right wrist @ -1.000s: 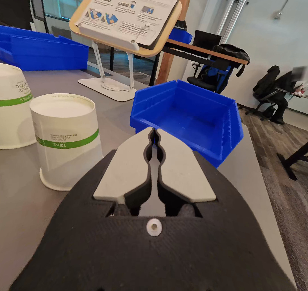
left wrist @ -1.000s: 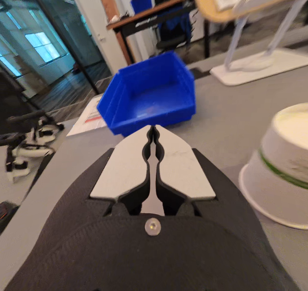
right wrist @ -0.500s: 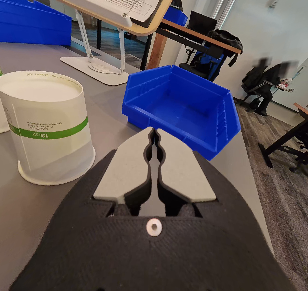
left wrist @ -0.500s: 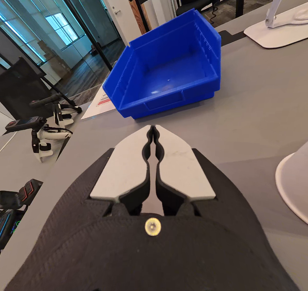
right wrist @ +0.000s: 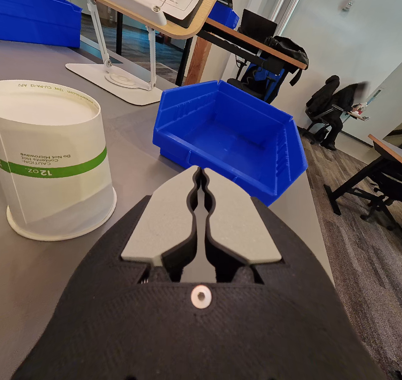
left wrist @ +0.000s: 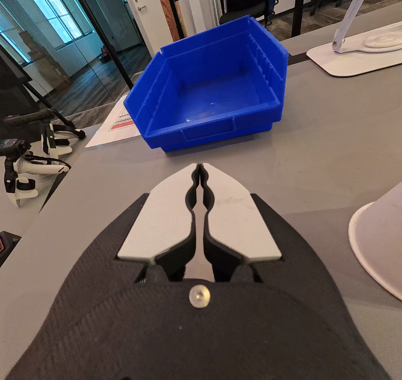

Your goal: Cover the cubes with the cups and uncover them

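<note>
Hovering between steps — both your left gripper and right gripper are clenched on nothing. Each cup stands inverted on the table, cubes unseen; next, release the jaws and straddle a cup to lift.

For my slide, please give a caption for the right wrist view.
Shut right gripper beside an upside-down paper cup, facing an empty blue bin.

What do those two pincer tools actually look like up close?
The two match. The left gripper and the right gripper each have a broad, rounded black body with a ribbed, layered texture, like printed plastic. Two flat pale grey fingers with wavy black inner edges taper to a point. A small silver screw sits at the centre. No cables or sleeves show.
</note>
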Demonstrator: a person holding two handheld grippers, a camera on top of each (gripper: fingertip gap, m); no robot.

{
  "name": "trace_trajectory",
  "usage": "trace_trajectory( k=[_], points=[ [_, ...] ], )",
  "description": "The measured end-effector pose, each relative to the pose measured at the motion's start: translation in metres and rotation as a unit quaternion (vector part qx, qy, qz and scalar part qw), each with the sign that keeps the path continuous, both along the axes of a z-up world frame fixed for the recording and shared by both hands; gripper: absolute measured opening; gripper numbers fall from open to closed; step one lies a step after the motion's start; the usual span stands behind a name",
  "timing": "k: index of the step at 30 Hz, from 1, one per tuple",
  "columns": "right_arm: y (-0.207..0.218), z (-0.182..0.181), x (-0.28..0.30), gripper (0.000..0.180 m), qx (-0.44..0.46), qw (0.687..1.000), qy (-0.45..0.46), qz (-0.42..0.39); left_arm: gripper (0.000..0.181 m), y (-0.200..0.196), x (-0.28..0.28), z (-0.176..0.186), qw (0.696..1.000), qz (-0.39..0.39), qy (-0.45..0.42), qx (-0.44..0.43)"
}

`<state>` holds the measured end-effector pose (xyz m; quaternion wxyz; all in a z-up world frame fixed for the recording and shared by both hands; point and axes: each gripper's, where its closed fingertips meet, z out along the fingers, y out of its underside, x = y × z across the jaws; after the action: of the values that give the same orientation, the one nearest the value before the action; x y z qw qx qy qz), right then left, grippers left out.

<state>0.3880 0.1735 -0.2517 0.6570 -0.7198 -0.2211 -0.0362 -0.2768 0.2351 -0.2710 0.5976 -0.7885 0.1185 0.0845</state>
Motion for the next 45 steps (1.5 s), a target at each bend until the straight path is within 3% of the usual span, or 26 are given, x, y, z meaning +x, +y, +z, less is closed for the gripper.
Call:
trace_trajectory(
  k=[45],
  points=[
    [0.002,-0.006,-0.005,0.000,-0.014,1.000,-0.003,0.012,0.000,0.006,0.019,-0.006,0.999,-0.013,0.051,0.001]
  ],
)
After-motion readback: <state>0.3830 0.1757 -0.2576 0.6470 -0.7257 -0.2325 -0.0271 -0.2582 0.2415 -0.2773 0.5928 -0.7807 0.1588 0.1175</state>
